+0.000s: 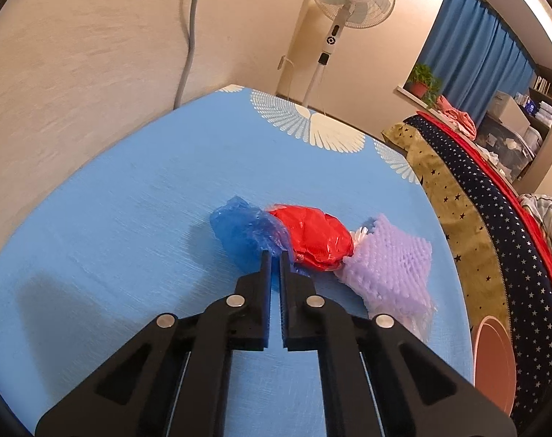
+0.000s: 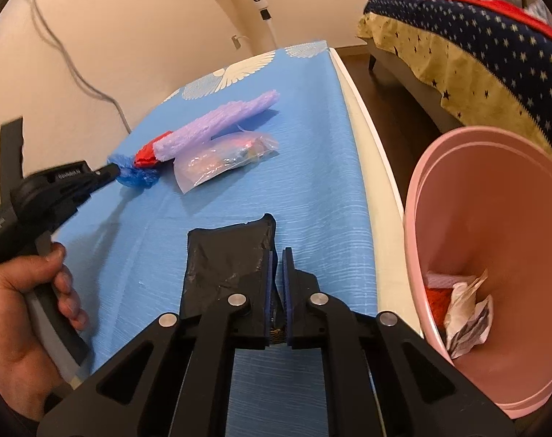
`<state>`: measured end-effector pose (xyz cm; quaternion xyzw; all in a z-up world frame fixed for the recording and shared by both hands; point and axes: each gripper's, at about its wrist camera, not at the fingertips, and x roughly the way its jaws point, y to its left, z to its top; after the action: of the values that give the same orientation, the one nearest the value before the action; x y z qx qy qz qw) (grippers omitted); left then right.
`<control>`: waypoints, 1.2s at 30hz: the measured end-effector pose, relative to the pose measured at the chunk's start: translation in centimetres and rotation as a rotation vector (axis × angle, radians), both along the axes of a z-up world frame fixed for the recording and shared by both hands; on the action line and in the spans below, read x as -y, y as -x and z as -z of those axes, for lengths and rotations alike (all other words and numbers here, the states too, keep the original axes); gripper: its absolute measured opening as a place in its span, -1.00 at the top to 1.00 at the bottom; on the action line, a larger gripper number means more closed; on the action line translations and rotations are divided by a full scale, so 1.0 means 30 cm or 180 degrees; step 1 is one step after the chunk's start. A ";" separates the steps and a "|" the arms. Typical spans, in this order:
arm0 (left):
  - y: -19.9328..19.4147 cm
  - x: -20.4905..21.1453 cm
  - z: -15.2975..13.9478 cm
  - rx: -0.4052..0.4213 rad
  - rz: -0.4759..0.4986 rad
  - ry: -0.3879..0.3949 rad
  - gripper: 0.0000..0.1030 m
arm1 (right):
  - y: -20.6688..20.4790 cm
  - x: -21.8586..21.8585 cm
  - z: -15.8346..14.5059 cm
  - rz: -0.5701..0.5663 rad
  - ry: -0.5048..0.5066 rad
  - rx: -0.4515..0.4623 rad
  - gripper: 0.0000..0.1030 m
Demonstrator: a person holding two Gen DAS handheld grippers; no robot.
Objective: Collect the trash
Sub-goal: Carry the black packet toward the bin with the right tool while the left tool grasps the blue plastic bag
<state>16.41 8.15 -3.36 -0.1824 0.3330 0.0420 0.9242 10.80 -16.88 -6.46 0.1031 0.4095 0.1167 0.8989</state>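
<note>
Two matte black grippers, left gripper (image 1: 274, 256) and right gripper (image 2: 277, 255), linkage arms fastened by round silver pins, blue-lined finger pads (image 2: 269, 291), grey-edged handle, white lettering, bare hand (image 2: 17, 313)

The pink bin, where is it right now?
In the right wrist view the pink bin is at the right, just past the table edge, beside the black bag in the right claw.

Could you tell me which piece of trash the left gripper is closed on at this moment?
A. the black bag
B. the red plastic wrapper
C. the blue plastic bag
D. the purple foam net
C: the left gripper has its jaws pinched on the edge of the crumpled blue plastic bag, with the red wrapper beside it untouched.
</note>
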 end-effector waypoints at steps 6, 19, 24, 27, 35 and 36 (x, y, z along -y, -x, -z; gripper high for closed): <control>0.048 -0.016 -0.033 0.0038 -0.0025 -0.0063 0.97 | 0.035 -0.026 -0.070 -0.0021 0.0091 0.0223 1.00; 0.209 0.037 -0.171 0.0226 0.0198 -0.0289 0.97 | 0.130 0.034 -0.210 0.0267 0.0103 0.0513 1.00; 0.271 0.077 -0.195 0.0284 0.0341 -0.0365 0.97 | 0.166 0.050 -0.239 0.0323 0.0094 0.0572 1.00; 0.305 0.103 -0.200 0.0292 0.0421 -0.0408 0.97 | 0.191 0.060 -0.260 0.0353 0.0077 0.0617 1.00; 0.389 0.147 -0.220 0.0367 0.0608 -0.0410 0.97 | 0.251 0.093 -0.323 0.0427 0.0153 0.0756 1.00; 0.397 0.152 -0.222 0.0369 0.0622 -0.0404 0.97 | 0.256 0.097 -0.330 0.0448 0.0187 0.0767 1.00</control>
<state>4.50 3.59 3.29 -0.0923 0.2919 -0.0378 0.9512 3.11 -19.80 3.44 0.0905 0.2936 0.0528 0.9502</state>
